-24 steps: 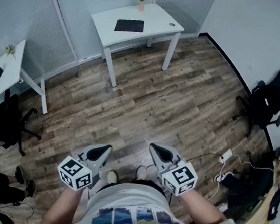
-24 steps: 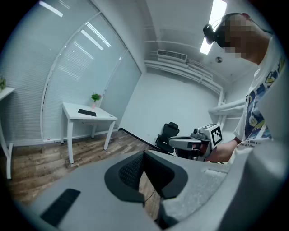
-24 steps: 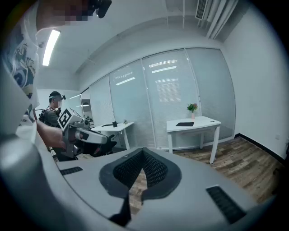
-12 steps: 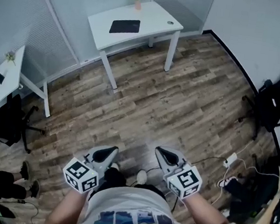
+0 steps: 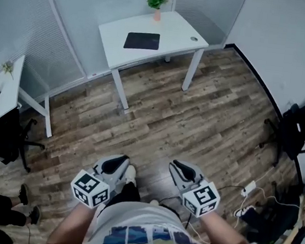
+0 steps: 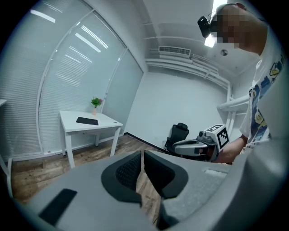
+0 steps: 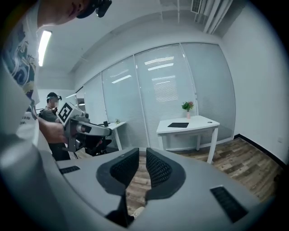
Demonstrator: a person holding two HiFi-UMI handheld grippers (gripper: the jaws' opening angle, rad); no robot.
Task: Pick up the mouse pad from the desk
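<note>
Both claws are up close at waist level, pointing a bit downward over the wood floor (image 5: 197, 113). The left claw (image 6: 142, 154) is fully closed with nothing in it. The right claw (image 7: 142, 153) is closed down to a sliver of a gap and is also empty. So nothing is grabbed yet, and I'd call this the walk-up part of the job.

There's a wide stretch of floor between the person and the white table (image 5: 174, 38), so step 1 is just closing that distance. I'd spread 1 claw open before getting there instead of fumbling at the edge. My guess is a flat, thin thing won't give the pads anything to bite from above. I'd come in low at a border, or slide it until a strip hangs off the table so 1 pad goes under and 1 on top. It'll probably flop when lifted, so go slowly.

The mouse pad (image 5: 142, 40) is a dark, near-black rectangle. It lies flat on the tabletop, roughly mid-table, toward the left half in the head view. Past it, at the back edge, sits a small potted plant (image 5: 157, 1), well apart from the pad. There's also a tiny round thing (image 5: 193, 39) near the right corner, and I can't tell what it is.
</note>
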